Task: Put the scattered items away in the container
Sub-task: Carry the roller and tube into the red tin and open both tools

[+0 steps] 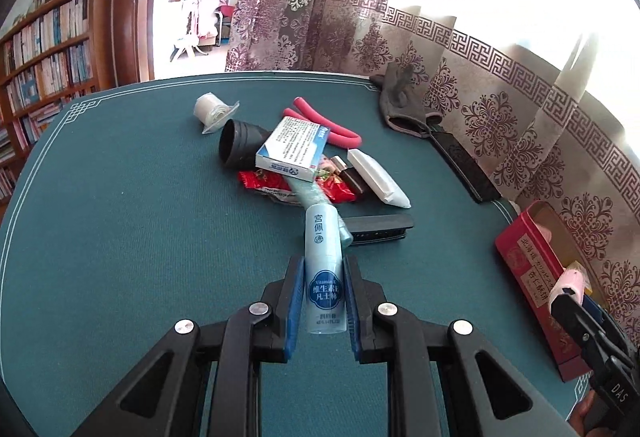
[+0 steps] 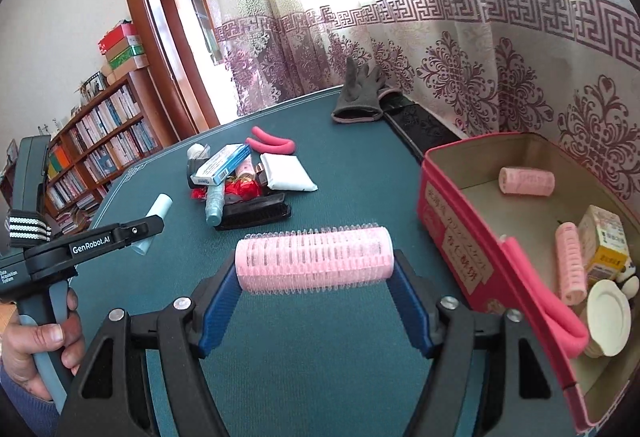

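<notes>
Left wrist view, left tongs clamped on a pale blue tube above the green bench, right tongs gripping a pink hair roller endwise, red box just beside, perhaps cardboard, holding two more rollers.

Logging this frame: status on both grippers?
Left gripper shut on blue tube. Right gripper shut on pink hair roller. Red box alongside, path clear.

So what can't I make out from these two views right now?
- Right wrist view: the red cardboard box's near-right end runs off the frame edge.
- Left wrist view: the box interior is mostly hidden by its own wall.
- Both views: the bottom of the pile sits hidden under the blue-and-white carton.
- Small print on the pale blue tube in the left gripper is too small.
</notes>
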Available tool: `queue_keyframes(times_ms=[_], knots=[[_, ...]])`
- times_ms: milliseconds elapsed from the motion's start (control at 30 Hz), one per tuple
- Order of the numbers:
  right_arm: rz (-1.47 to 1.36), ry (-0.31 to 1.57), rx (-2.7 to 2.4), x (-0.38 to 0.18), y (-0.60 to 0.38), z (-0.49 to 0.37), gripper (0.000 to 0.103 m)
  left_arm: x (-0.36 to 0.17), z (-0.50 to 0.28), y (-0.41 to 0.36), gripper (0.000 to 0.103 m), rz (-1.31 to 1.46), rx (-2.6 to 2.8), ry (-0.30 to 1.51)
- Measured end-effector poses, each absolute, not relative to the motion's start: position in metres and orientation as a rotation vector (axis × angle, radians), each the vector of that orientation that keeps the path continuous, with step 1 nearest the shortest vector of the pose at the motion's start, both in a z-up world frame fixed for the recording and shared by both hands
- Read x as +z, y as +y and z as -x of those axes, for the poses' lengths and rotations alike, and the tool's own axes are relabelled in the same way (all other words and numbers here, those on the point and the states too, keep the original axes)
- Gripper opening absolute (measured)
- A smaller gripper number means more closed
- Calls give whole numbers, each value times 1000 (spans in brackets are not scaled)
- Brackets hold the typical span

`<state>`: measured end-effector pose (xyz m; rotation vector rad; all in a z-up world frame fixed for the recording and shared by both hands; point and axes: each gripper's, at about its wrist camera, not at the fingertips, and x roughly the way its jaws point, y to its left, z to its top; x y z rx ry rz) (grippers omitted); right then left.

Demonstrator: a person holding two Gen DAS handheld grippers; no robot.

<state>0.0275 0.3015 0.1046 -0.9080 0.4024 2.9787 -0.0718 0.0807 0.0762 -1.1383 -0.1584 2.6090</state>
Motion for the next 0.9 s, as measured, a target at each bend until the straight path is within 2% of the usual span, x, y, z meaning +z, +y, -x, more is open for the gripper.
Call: queue_keyframes(times_ms=[167,400,700,900], knots=[[728,445,2865,126,358,-52,75,88,64,128,20,1090,2528,-96],[678,544,2744,134,429,-64,75,108,58,196,20,1014,2432,-18],[652,584,2717,130,458,-77,75,130,60,289,20,909,2308,106],[640,598,2687,129,475,-83,75,117,71,332,22,935,2210,158]])
